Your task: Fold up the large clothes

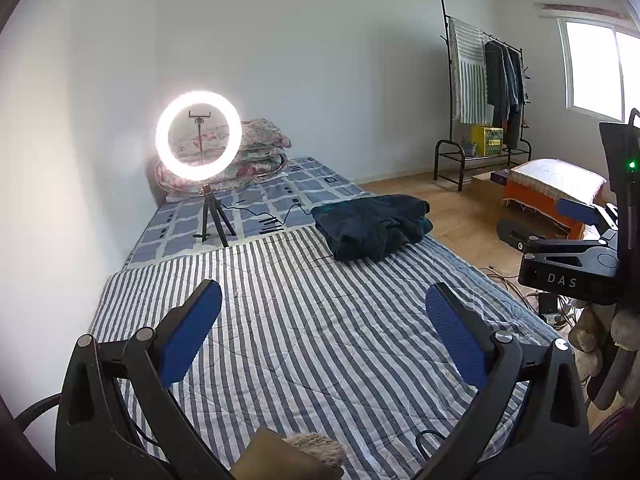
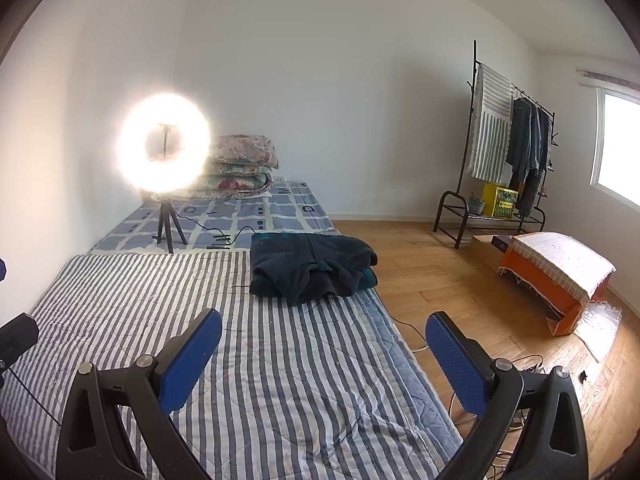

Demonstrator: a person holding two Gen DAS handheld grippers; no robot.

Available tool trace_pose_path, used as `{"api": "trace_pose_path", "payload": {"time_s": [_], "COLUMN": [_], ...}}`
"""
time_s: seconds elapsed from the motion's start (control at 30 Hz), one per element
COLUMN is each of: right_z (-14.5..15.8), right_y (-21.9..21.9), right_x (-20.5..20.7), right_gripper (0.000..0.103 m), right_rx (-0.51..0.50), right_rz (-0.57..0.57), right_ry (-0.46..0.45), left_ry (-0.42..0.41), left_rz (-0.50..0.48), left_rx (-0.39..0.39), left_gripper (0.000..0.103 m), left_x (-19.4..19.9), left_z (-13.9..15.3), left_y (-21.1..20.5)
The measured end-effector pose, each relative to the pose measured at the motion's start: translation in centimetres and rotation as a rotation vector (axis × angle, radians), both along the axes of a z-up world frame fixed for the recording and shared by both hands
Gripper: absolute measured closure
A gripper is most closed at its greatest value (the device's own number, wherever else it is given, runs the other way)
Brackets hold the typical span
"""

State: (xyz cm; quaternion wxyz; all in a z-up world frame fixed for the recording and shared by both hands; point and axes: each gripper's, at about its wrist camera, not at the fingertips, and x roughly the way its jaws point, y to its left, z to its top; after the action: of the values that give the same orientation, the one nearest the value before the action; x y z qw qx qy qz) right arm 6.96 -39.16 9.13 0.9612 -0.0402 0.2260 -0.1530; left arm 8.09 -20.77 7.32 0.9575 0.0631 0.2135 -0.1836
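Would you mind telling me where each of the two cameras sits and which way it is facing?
Left wrist view: on the left gripper, open above the striped quilt, facing along the bed toward the ring light; the right gripper shows at the right edge.
Right wrist view: on the right gripper, open over the bed's floor-side edge, facing the same way; a dark part of the other rig shows at the left edge.
Shared: the folded dark garment, ring light, floral bedding stack, clothes rack.
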Motion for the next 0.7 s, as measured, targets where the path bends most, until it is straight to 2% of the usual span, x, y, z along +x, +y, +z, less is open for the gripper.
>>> {"api": "trace_pose_path", "payload": {"time_s": [0.7], "right_z": [0.05], "right_y": [-0.18], "right_x": [-0.16], "right_gripper": [0.0], "right_rx": [0.005], "right_rz": [-0.007], "right_ry": [0.002], "left_ry": [-0.002], "left_rz": [0.005], "left_rx": [0.0], "left_gripper": [0.0], "left_x": [0.16], "left_z": [-0.01], "left_y": [0.11]}}
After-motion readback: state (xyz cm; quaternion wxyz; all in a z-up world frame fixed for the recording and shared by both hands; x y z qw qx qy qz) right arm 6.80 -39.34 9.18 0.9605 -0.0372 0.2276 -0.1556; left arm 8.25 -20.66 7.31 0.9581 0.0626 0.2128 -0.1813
